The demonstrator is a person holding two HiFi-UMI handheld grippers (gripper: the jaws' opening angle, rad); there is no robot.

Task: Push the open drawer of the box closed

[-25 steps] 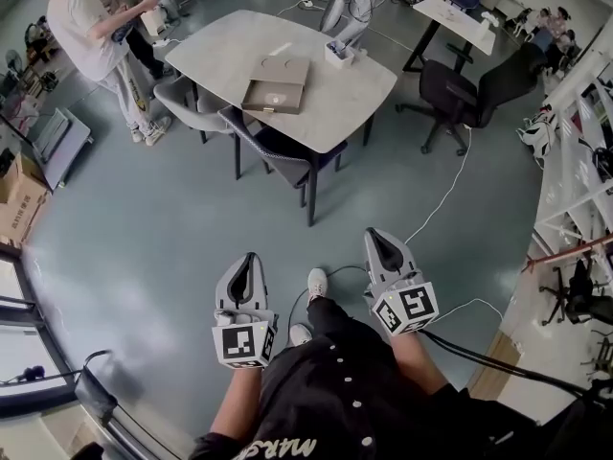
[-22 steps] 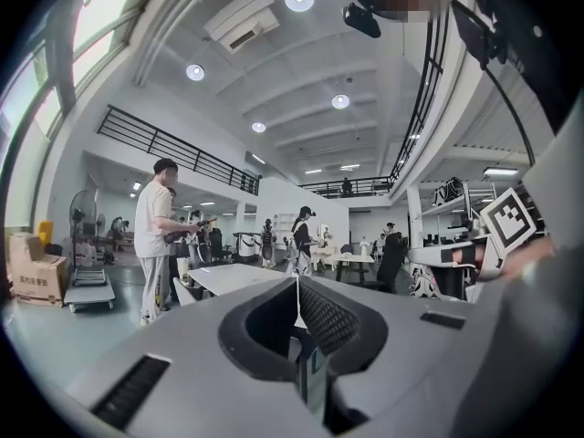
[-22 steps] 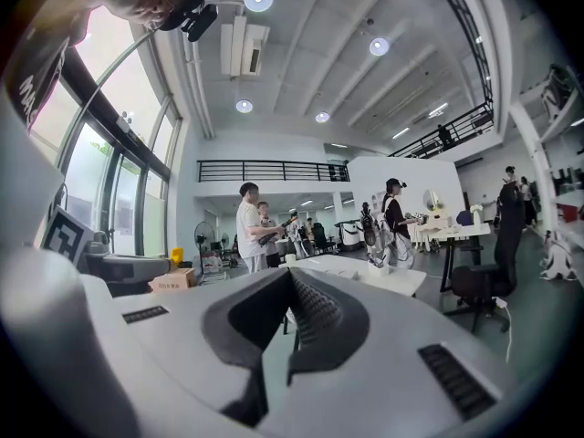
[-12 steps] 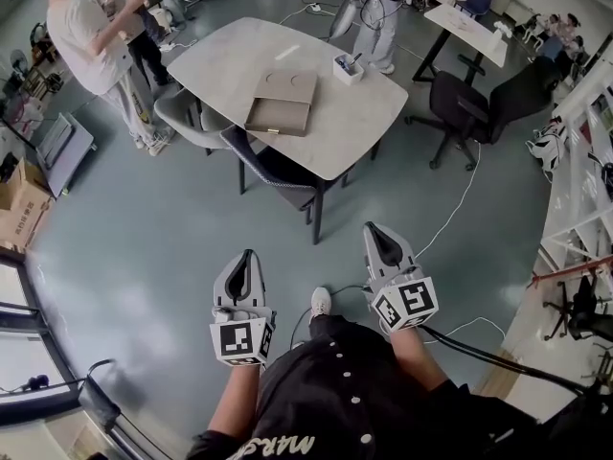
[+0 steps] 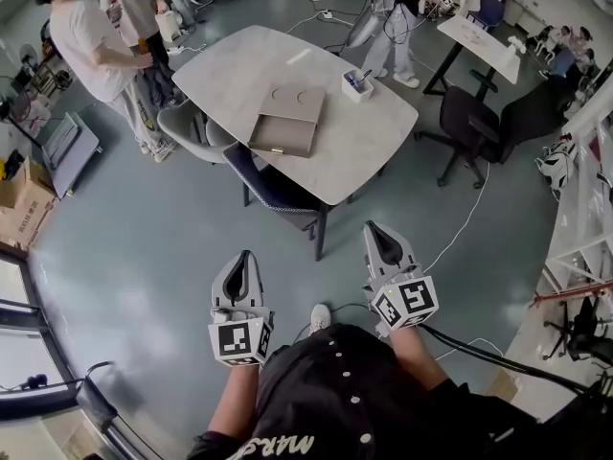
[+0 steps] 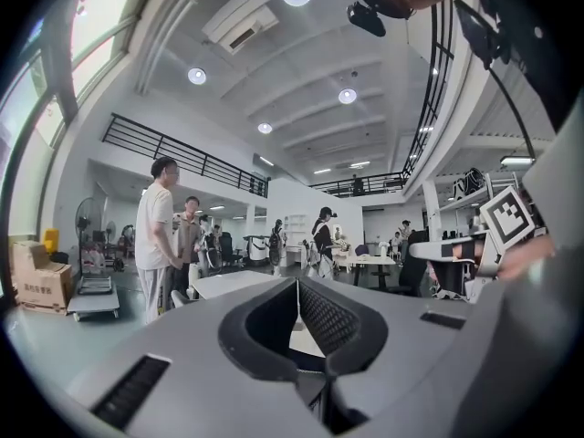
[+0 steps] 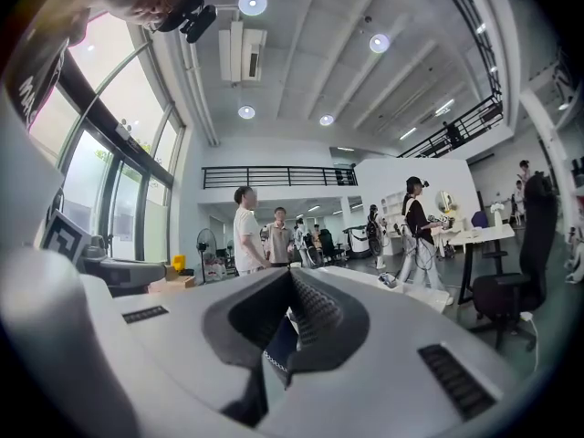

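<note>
I log the head camera looking steeply down on the distant bench [image 5: 239, 65], both gripper cameras level along their fingers [image 6: 324, 318] toward that same bench and people [image 5: 81, 41].

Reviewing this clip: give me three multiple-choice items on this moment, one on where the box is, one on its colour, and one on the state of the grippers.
1. Where does the box lie?
A. on the table
B. on the floor
C. on a chair seat

2. What colour is the box?
A. red
B. tan
C. green

3. How do the jaws of the left gripper and the right gripper stand?
A. both wide open
B. the left shut on the box
C. both shut, with nothing between them

Answers:
1 A: the head view shows the box flat on the tabletop, near the table's closer edge.
2 B: its top and sides are tan against the pale table.
3 C: each gripper view shows the jaw tips together, and the head view shows both grippers well short of the table.
</note>
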